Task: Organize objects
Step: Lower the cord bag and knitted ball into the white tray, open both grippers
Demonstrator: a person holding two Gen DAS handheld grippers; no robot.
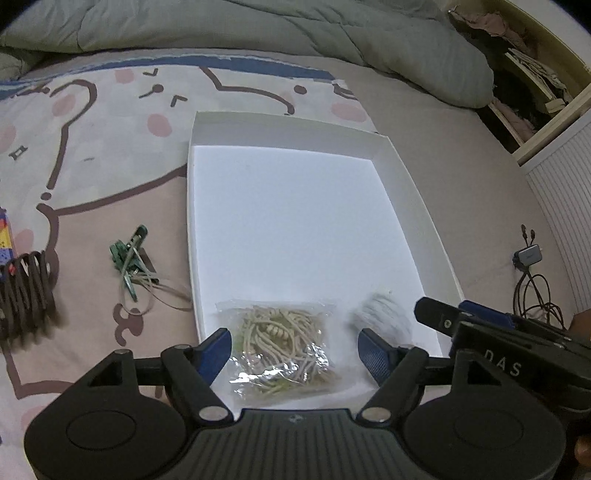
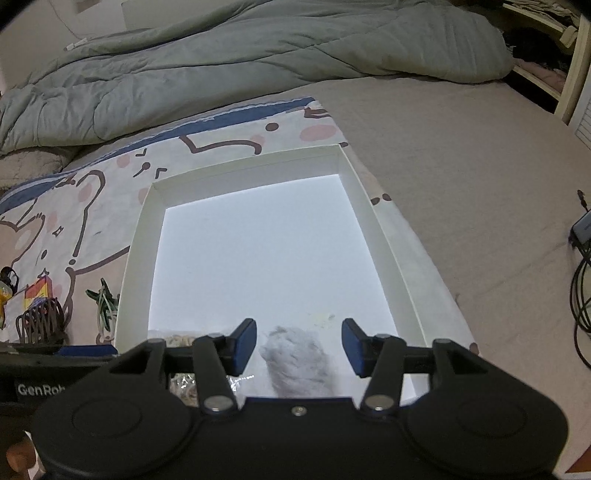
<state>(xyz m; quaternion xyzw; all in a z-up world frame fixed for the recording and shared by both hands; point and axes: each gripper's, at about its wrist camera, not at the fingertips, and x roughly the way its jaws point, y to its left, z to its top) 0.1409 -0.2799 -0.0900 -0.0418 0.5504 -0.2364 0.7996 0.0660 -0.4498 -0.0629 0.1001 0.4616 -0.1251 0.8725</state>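
Observation:
A white shallow box lies on the bed; it also shows in the right wrist view. In its near end lie a clear bag of beige cords and a grey fluffy item. My left gripper is open, its fingers either side of the bag, not touching it. My right gripper is open with the grey fluffy item lying between its fingers, blurred. The right gripper also shows in the left wrist view at the box's right edge.
On the cartoon-print sheet left of the box lie green clips with rubber bands, a dark coiled item and a colourful packet. A grey-green duvet lies at the back. A charger with cables lies at the right.

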